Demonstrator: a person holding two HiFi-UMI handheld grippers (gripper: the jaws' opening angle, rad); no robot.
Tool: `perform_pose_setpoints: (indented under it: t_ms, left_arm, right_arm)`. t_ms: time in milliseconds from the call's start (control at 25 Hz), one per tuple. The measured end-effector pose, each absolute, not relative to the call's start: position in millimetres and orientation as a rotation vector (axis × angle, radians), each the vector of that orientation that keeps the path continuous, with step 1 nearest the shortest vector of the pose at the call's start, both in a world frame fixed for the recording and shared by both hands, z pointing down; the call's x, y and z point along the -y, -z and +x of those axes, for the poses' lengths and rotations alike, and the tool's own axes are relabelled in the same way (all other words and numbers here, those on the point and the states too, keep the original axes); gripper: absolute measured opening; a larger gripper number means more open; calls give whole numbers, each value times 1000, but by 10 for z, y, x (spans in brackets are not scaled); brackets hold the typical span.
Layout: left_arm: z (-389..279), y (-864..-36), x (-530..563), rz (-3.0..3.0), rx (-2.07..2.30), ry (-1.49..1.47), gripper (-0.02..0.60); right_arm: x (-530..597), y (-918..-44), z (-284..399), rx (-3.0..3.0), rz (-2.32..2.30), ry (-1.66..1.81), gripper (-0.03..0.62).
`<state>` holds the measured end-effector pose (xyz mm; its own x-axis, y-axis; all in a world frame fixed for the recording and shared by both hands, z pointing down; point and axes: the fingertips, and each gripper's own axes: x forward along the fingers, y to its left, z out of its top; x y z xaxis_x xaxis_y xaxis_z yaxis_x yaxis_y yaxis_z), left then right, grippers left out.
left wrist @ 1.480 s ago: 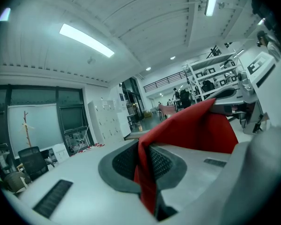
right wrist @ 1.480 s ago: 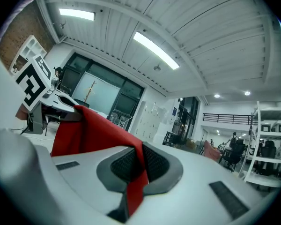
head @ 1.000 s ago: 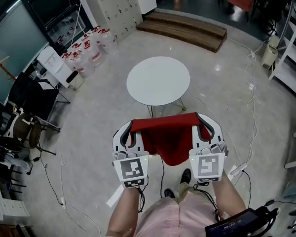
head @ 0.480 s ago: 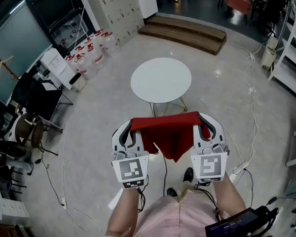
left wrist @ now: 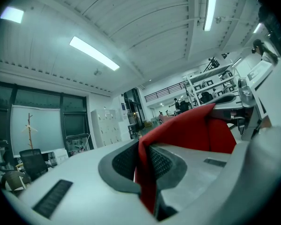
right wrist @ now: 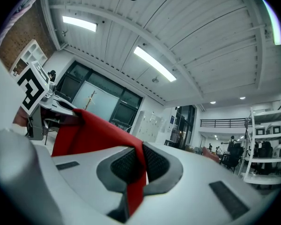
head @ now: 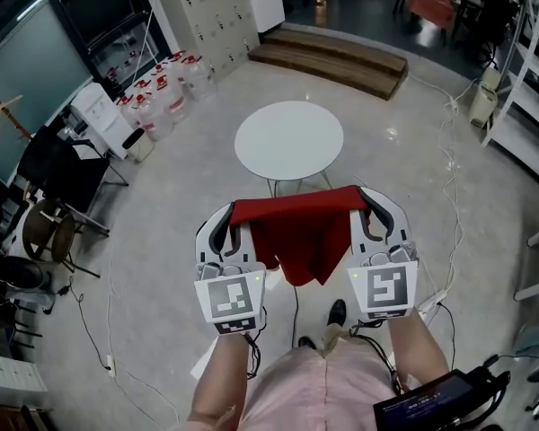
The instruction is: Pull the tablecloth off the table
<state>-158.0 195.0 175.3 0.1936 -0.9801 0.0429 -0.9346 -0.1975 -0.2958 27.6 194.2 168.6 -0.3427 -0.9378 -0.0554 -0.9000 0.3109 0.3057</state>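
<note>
The red tablecloth [head: 298, 236] hangs in the air between my two grippers, stretched along its top edge and drooping to a point below. It is clear of the round white table [head: 288, 139], which stands bare beyond it. My left gripper [head: 234, 212] is shut on the cloth's left corner; in the left gripper view the red fabric [left wrist: 147, 172] is pinched between the dark pads [left wrist: 124, 162]. My right gripper [head: 363, 197] is shut on the right corner, the cloth [right wrist: 135, 182] clamped between its pads [right wrist: 124, 167].
Water jugs [head: 166, 88] and a white appliance [head: 99, 118] line the left wall. Dark chairs [head: 58, 182] stand at the left. Wooden steps [head: 332, 57] lie beyond the table. White cables [head: 449, 151] trail over the floor at right. My shoes [head: 334, 314] are below the cloth.
Both grippers have risen together with the cloth, which now hangs higher and a little further from the table. Both grips are unchanged.
</note>
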Motion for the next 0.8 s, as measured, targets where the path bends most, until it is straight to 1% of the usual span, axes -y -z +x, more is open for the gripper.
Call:
perform_pose_setpoints:
  t_ms: [280, 440, 600, 800]
  left_arm:
    - [-1605, -1693, -2012, -2256, -1857, 310, 37]
    - [-1616, -1685, -2025, -2254, -1859, 303, 37]
    - [-1560, -1701, -2059, -2254, -1856, 293, 37]
    - [-1597, -1681, -2136, -2259, -1854, 268, 37]
  right_arm:
    - [-1999, -1575, 240, 2446, 1678, 521, 23]
    - [-2009, -1597, 237, 2464, 1713, 446, 23]
    - [-2031, -1566, 283, 2473, 1688, 523, 23]
    - [-2109, -1582, 253, 2525, 1719, 402, 23]
